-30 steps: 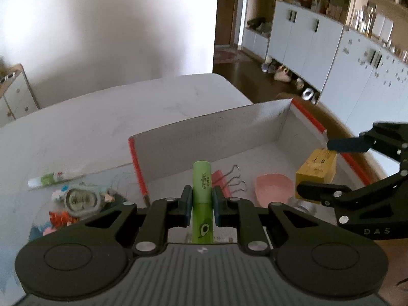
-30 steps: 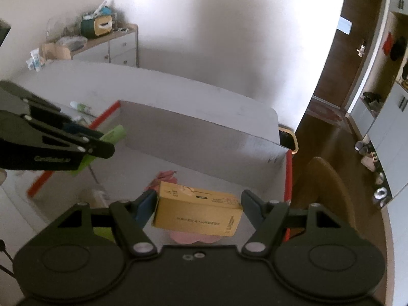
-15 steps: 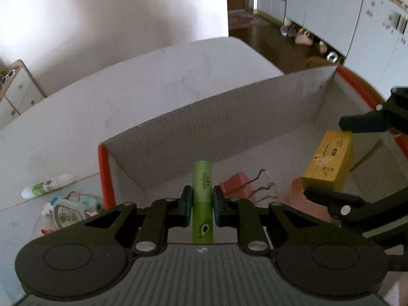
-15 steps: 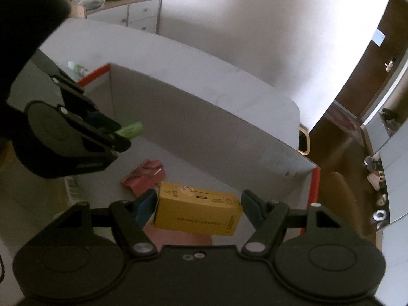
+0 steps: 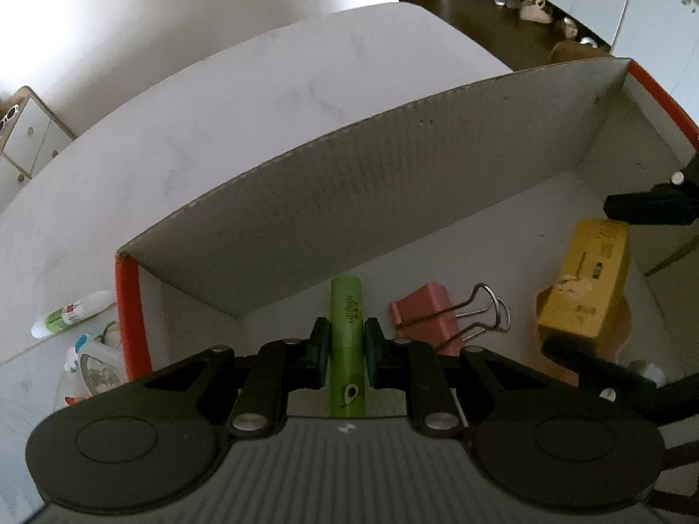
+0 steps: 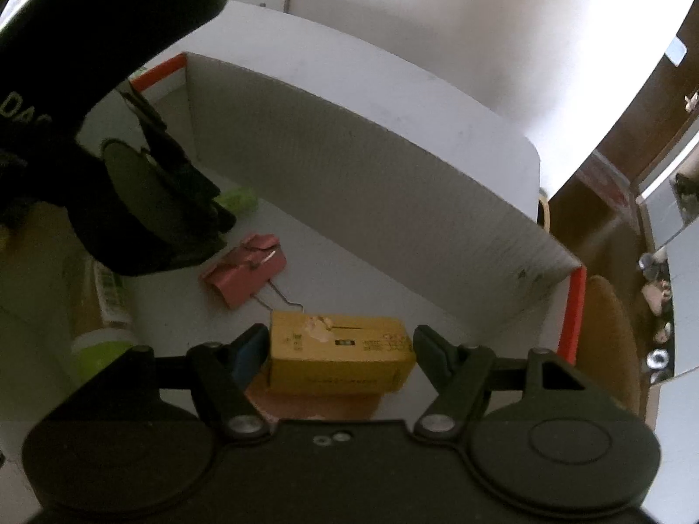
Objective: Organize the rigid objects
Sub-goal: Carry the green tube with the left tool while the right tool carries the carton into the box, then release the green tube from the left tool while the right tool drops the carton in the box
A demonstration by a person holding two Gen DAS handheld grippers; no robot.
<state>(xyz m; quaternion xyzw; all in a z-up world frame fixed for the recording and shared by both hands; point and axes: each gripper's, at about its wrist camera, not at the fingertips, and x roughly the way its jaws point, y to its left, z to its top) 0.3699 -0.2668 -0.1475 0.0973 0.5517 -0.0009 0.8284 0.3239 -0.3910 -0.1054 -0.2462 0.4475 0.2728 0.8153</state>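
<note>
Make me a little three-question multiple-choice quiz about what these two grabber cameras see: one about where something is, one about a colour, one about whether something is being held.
1. Where does the pink binder clip lie?
A. On the floor of the cardboard box
B. On the table outside the box
C. Between a gripper's fingers

2. What colour is the tube in the left gripper?
A. Red
B. Green
C. Blue

3. What is the right gripper doing?
A. Standing empty
B. Clamping the binder clip
C. Holding the yellow box between its fingers

Answers: 1 A, the clip rests inside the walls. 2 B, it is bright green. 3 C, a finger sits at each end.
</note>
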